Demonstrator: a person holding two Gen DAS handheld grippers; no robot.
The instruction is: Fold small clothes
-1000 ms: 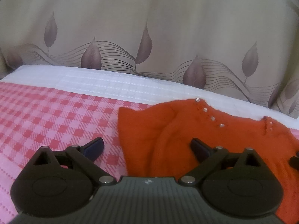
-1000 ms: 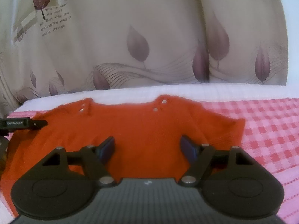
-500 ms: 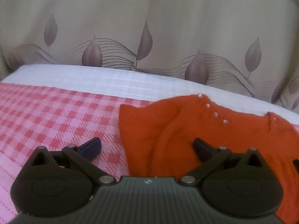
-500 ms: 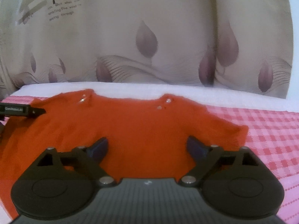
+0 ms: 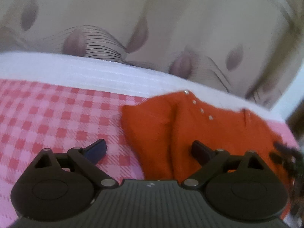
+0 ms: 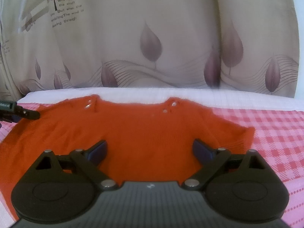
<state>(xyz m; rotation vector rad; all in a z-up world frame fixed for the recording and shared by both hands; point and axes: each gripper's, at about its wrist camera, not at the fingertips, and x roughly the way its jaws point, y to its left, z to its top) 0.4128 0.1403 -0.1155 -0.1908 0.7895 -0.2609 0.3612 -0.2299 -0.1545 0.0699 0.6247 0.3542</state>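
From the left wrist view, the left gripper [image 5: 148, 150] stands wide, with nothing pinched between its pads; its jaws have just been closing a little, though they remain far apart. Its left fingertip [image 5: 97, 148] hangs over the pink-and-white checked cloth [image 5: 57, 117], while its right fingertip [image 5: 199, 149] is over the orange top [image 5: 199, 125]. The top lies ahead and to the right of this gripper, its near sleeve edge falling between the two fingers, slightly right of the midline. A row of small pale snaps [image 5: 201, 111] runs along the shoulder, farther ahead. Beyond the checked cloth runs a white band of bedding [image 5: 95, 72], and behind that hangs a beige curtain [image 5: 171, 19] printed with mauve leaves. This picture is blurred, and a dark shape at the far right edge is too smeared to tell.

From the right wrist view, the right gripper [image 6: 149, 149] is also spread wide and holds nothing; its jaws have just been opening. Both fingertips hover over the orange top [image 6: 142, 125], which lies spread flat directly ahead, neckline away from the gripper, with snaps on each shoulder. The right sleeve reaches out to the gripper's right over the checked cloth [image 6: 266, 125]. At the far left edge, a dark fingertip of the left gripper [image 6: 28, 114] is over the top's other sleeve; contact cannot be told.
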